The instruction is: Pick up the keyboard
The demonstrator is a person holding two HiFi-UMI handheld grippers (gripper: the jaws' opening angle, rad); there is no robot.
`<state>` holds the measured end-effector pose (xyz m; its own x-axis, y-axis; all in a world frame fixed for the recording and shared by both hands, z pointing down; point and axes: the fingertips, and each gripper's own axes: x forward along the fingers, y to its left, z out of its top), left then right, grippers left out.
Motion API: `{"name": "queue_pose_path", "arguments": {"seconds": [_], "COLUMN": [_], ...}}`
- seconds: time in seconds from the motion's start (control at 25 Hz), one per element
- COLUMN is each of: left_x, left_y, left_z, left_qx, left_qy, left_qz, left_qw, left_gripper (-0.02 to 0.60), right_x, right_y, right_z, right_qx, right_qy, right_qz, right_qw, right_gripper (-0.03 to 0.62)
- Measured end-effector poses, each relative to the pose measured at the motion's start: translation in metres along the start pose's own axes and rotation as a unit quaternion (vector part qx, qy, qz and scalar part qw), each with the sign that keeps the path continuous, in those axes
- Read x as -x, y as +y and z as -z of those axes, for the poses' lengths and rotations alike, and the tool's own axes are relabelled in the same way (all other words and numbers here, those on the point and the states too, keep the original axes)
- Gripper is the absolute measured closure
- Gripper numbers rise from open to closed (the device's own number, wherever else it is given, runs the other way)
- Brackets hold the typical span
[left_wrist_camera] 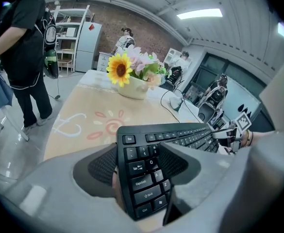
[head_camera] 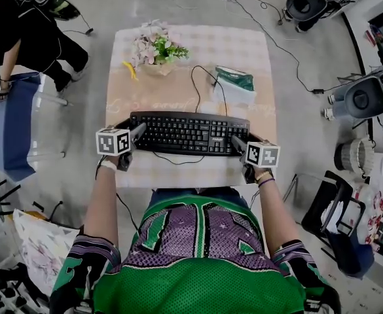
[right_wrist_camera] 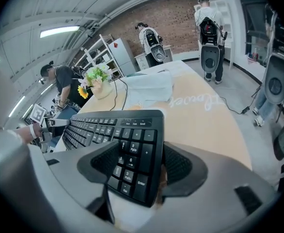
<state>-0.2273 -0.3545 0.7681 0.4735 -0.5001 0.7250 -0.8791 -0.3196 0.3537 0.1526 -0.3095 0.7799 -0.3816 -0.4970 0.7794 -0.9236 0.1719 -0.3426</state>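
Right now the person stands at the near side of the desk [head_camera: 178, 93] with both arms stretched forward, one tool at each end of the black keyboard [head_camera: 188, 133]. The keyboard lies crosswise along the near part of the desk, its long side facing the person. From where I stand I cannot tell whether it rests on the cloth or is just off it.

The left claw [left_wrist_camera: 139, 166] is clenched on the keyboard's left end. The Esc, Tab and Caps Lock keys sit between its two dark ribbed pads, one pad over the key face and the other against the underside. The right claw [right_wrist_camera: 134, 166] is clamped the same way on the opposite end, and the number pad with its Enter key is wedged between its pads. Each tool's marker cube faces up, just outside the keyboard's corners.

A thin black cable [head_camera: 194, 77] runs from the back of the keyboard across the desk and away from the person. Beyond it, near the far left of the desk, stands a pot of flowers [head_camera: 155, 48] with a sunflower among pink blooms. A green and white pouch [head_camera: 234, 84] lies to the right, just behind the keyboard. Off to the left, well apart from the desk, another person in black [head_camera: 27, 25] bends over.
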Motion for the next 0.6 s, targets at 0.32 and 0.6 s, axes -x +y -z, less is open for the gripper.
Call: {"name": "queue_pose_path", "arguments": {"seconds": [0.32,0.6], "left_x": [0.024,0.050], "left_y": [-0.002,-0.015], "left_z": [-0.014,-0.036], "left_qx": [0.002,-0.012], "left_qy": [-0.032,-0.076], "left_qz": [-0.010,-0.014], "left_qw": [0.9994,0.9970], "left_gripper": [0.307,0.307], "right_x": [0.016,0.033], "right_y": [0.014,0.024], "right_z": [-0.024,-0.038], "right_qx": [0.032,0.042], "right_qy": [-0.020,-0.048], "right_qz": [0.010,0.005], "right_qw": [0.999,0.998], "right_gripper": [0.324,0.324]}}
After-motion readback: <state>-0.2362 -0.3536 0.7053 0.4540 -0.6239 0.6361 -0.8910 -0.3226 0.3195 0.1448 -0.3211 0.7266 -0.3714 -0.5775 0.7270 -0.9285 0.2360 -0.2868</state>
